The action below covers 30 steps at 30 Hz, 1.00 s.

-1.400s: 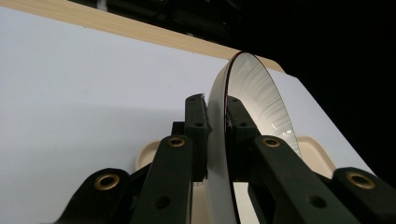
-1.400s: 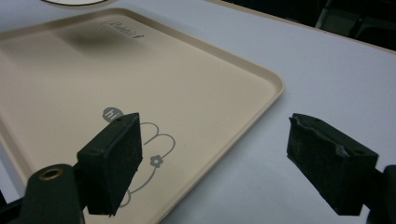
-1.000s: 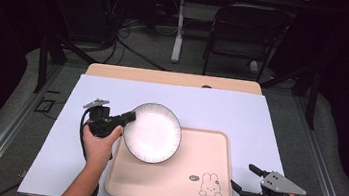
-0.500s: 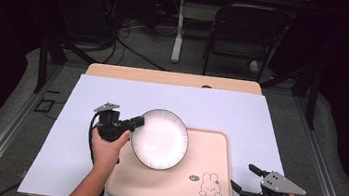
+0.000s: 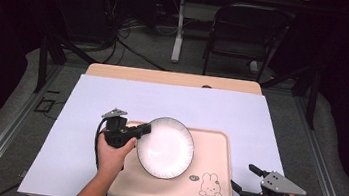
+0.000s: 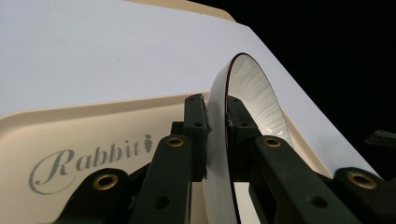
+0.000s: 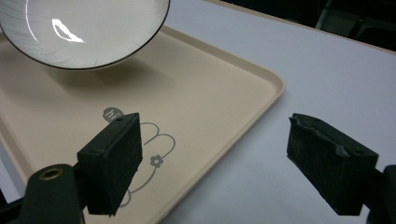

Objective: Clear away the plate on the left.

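A white plate (image 5: 165,147) with a thin dark rim hangs over the beige tray (image 5: 217,146), held by its left edge. My left gripper (image 5: 142,129) is shut on that rim; in the left gripper view both pads (image 6: 195,122) clamp the plate (image 6: 252,100) edge-on above the tray (image 6: 56,135). My right gripper (image 5: 246,177) stays open off the tray's near right corner, nothing between its jaws. In the right gripper view (image 7: 212,158) the plate (image 7: 84,28) hovers above the tray (image 7: 205,88), casting a shadow.
The tray bears a rabbit drawing (image 5: 209,184) at its near right. It lies on a white sheet (image 5: 162,101) over a wooden table (image 5: 175,78). A folding chair (image 5: 241,30) and cables stand on the floor beyond.
My left gripper has carried the plate to the right and slightly down, from over the tray's left edge to over its middle. The right gripper has stayed put.
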### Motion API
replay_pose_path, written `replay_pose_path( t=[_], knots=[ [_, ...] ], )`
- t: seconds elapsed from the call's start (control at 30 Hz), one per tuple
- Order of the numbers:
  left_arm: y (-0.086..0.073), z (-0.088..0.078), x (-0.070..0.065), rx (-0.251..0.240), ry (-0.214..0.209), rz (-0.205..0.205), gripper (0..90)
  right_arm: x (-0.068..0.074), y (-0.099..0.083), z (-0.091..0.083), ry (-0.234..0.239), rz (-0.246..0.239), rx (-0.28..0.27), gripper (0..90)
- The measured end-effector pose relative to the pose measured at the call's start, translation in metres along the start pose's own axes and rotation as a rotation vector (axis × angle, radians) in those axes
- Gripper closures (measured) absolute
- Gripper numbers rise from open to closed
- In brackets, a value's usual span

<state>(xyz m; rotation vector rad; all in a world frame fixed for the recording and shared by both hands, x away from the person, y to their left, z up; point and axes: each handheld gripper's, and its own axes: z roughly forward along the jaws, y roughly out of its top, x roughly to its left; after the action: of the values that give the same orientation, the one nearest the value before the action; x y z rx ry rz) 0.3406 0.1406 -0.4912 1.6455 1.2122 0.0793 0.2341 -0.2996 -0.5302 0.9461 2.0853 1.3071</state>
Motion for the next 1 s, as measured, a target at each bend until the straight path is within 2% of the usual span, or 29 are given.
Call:
replay_pose_path(
  t=[0.33, 0.67, 1.0],
  knots=[
    [-0.011, 0.009, -0.005, 0.037, -0.022, 0.002, 81.5, 0.000, 0.000, 0.000, 0.000, -0.001, -0.001, 17.4],
    [-0.019, 0.014, -0.004, 0.059, -0.018, 0.002, 81.3, 0.000, 0.000, 0.000, 0.000, -0.003, -0.002, 17.4],
    [-0.024, 0.016, 0.003, 0.067, -0.002, -0.031, 81.6, 0.000, 0.000, 0.000, 0.000, -0.002, -0.001, 17.4]
  ],
)
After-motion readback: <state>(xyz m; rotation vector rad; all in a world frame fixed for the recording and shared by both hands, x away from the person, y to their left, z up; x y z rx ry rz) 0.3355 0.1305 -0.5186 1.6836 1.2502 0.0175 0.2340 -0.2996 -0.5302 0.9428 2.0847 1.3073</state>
